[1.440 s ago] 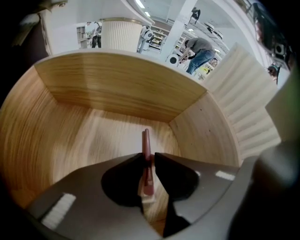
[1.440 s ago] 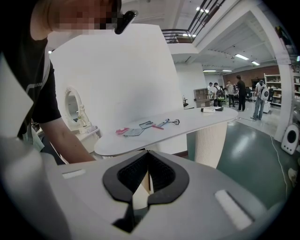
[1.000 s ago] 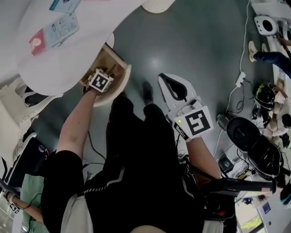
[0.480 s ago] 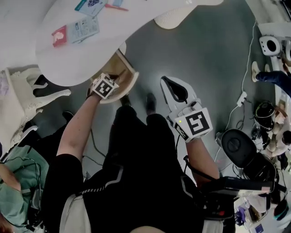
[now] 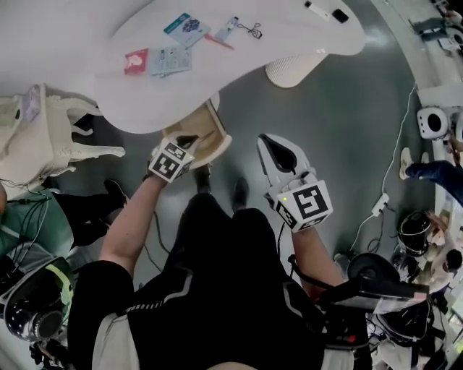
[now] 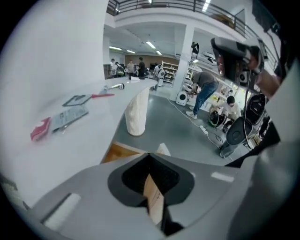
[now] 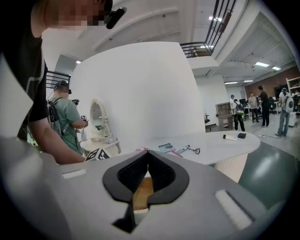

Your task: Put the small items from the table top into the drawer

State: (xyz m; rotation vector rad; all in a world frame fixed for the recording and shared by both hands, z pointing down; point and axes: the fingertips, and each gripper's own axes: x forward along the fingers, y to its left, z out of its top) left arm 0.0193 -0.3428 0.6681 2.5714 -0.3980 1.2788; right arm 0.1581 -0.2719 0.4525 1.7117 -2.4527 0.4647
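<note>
The drawer stands pulled out from under the white table top, its wooden inside open to the head view, but what lies in it cannot be made out from here. The small items are all on the table top, well apart from the drawer: a red card just beside a pair of blue-and-white packets, a teal card, a slim pen-like tube and a small black looped thing. A white piece and a black one lie at the far end. The left gripper hangs above the drawer's near edge with its jaws clenched tip to tip and nothing between them; through their gap only the drawer's wood shows. The right gripper is held over the grey floor beside the drawer, its jaws likewise closed and empty. A second ago the left gripper reached into the drawer; it has since lifted clear. The right gripper has changed little in the picture. The head view has swung, so that far more of the table top and its items now shows.
</note>
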